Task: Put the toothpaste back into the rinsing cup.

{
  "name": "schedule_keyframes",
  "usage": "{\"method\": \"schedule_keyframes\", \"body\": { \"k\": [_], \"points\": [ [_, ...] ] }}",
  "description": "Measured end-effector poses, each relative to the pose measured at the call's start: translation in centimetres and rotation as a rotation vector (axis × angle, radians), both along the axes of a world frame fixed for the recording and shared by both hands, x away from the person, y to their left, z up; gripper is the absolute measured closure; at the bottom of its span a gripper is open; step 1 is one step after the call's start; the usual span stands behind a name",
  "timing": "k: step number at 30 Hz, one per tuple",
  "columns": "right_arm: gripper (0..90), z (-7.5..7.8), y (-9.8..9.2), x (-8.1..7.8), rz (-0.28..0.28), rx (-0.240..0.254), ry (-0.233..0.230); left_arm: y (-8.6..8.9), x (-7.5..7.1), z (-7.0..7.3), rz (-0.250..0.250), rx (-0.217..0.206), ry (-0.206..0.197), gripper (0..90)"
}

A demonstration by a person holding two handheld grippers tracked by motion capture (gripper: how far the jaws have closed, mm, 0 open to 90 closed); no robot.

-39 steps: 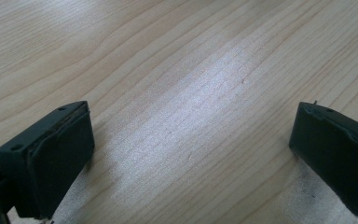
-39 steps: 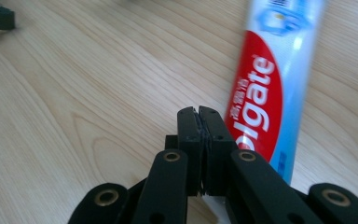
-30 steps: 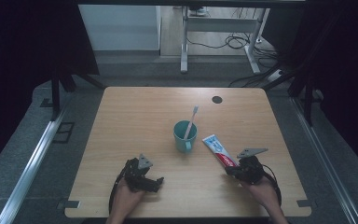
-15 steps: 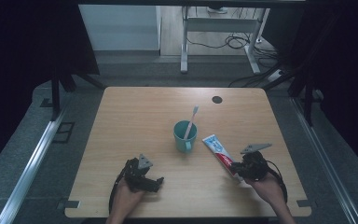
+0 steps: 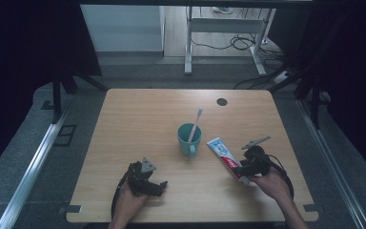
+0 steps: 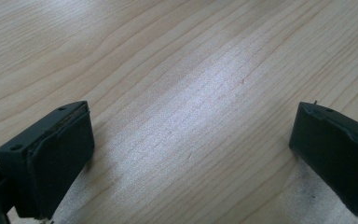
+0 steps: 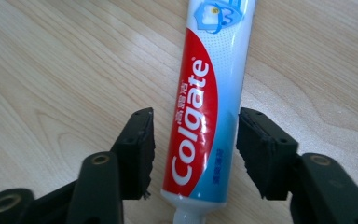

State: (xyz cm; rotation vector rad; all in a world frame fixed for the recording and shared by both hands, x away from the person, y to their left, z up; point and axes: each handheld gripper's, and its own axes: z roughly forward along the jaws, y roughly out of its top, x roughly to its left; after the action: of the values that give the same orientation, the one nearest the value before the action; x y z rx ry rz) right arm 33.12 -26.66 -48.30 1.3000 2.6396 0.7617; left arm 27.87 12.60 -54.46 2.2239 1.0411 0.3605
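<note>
Surface point(image 5: 138, 119) carries everything; the tube point(image 7: 205, 116) lies flat on it between the jaws of the right hand-held gripper point(image 7: 193, 151), cap end toward the camera, and ahead-left of that gripper stands the cup point(image 5: 189, 139) with a toothbrush point(image 5: 195, 125) in it. Right jaws have just been opening: about half apart, pads clear of the tube on both sides, gripping nothing. Left hand-held gripper point(image 6: 191, 154) sits wide open over bare wood, nothing between its jaws. Tube likely light, soft-walled, glossy so a bit slippery; squeezes if pinched mid-body, so better taken near the stiffer shoulder by the cap, across the width. High view gives cup, toothbrush and both hands; right gripper view gives the gaps beside the pads and the tube's print.
</note>
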Motion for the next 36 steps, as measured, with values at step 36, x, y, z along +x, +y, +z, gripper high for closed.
{"method": "schedule_keyframes", "body": {
  "k": [36],
  "points": [
    [33.2,-0.8,5.6,7.0,0.027,-0.318,0.264,0.0,0.0,0.0,-0.003,0.002,-0.002,0.0]
  ]
}}
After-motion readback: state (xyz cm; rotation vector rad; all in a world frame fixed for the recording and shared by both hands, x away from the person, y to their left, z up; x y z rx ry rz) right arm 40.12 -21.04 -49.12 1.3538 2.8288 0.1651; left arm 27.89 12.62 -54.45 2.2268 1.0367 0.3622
